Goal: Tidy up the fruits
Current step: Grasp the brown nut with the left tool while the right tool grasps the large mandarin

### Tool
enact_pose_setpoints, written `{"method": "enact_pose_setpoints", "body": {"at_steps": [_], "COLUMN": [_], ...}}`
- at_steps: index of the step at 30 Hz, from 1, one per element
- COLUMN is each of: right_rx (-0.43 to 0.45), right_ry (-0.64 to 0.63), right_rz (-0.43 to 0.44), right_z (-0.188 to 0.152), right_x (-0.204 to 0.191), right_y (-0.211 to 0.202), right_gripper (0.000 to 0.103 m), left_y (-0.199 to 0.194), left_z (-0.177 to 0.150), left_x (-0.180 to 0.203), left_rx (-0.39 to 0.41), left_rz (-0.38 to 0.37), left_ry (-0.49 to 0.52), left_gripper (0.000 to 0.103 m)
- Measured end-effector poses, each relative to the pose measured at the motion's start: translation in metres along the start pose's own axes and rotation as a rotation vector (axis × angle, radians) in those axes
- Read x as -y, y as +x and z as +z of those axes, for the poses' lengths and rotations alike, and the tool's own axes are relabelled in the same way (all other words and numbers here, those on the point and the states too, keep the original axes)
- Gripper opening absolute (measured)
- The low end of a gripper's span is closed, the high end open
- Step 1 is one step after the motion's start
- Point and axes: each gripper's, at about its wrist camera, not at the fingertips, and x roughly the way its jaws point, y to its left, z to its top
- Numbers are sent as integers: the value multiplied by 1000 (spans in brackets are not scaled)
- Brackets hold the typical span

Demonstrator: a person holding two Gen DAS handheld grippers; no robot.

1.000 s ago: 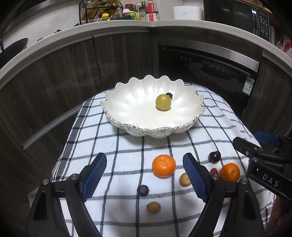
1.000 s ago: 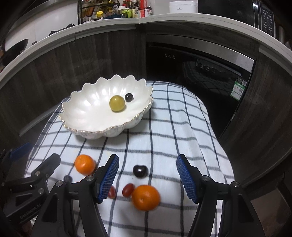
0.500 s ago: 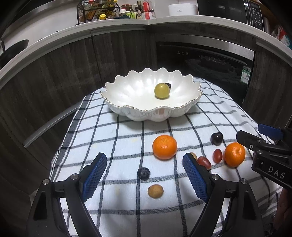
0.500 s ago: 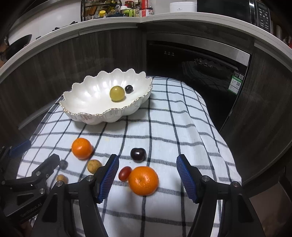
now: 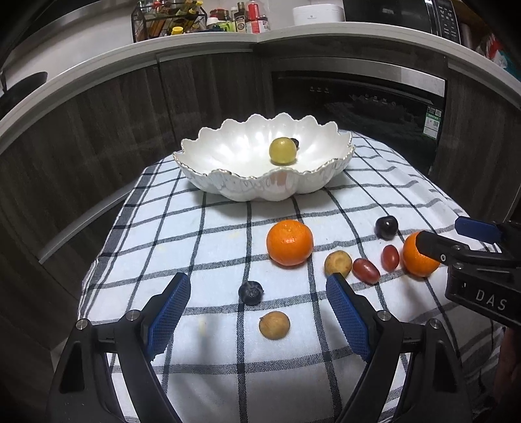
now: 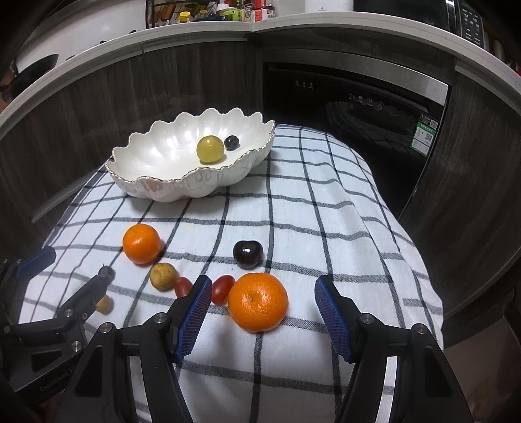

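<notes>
Both tools gaping, empty: left tool [image 5: 257, 312] over blueberry [image 5: 250, 293], right tool [image 6: 259, 312] flanking mandarin [image 6: 258, 302].

— What sort of place was it?
— A home kitchen: a worktop [image 5: 325, 35] curved across the top of the frame, with bottles [image 5: 247, 21], a microwave [image 5: 446, 16] and a built-in oven [image 5: 358, 97] below.

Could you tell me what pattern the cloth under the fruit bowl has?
The cloth is white with a dark grid check, clearest in the right wrist view.
</notes>
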Motion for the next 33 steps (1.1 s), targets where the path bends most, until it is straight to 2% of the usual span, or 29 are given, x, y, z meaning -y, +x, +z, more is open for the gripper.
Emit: {"method": "enact_pose_setpoints", "body": {"at_steps": [6, 17, 24, 28, 31, 33], "right_rx": [-3, -51, -74, -64, -61, -62], "right_ry": [-17, -20, -11, -9, -12, -17], "right_rz": [-4, -4, -2, 5, 21, 35], "right_z": [-7, -17, -20, -19, -19, -19], "right_x": [-3, -1, 2, 2, 1, -1], "right_y": [8, 27, 39, 40, 39, 39], "right_gripper": [67, 67, 66, 66, 56, 49], "left_y": [8, 31, 30, 29, 29, 29], "left_z": [-6, -21, -23, -23, -23, -23], "left_x": [1, 5, 6, 9, 10, 9], "left_rx": [-21, -118, -105, -102, -102, -104], "left_rz": [-2, -28, -62, -89, -93, -94], "left_ry": [6, 6, 1, 9, 14, 12], "left_gripper": [81, 59, 48, 34, 24, 24]}}
